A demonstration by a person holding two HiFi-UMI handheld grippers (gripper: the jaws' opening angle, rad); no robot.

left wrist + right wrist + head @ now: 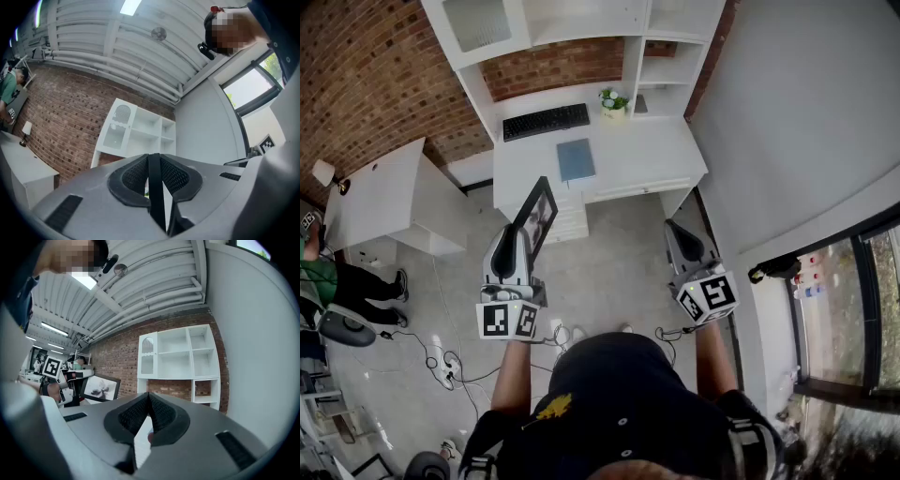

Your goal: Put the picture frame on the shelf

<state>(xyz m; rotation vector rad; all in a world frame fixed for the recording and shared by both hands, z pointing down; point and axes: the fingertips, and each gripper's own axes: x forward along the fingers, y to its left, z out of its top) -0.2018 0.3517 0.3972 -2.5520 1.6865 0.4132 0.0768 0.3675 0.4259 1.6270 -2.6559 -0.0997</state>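
Head view showed the left gripper (521,236), its mesh-textured black pads clamped on the thin, black, rectangular picture frame (538,214). The frame was held upright above the grey floor (619,253), short of the white shelf (581,19). The right gripper (677,232) had its jaws closed on nothing.

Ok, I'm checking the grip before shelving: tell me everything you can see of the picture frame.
The picture frame is a thin black rectangle around a pale print with a dark motif. It hangs tilted, on edge, above the floor in front of the white desk. It is pinched at one edge between the left gripper's jaws, and nothing else touches it.
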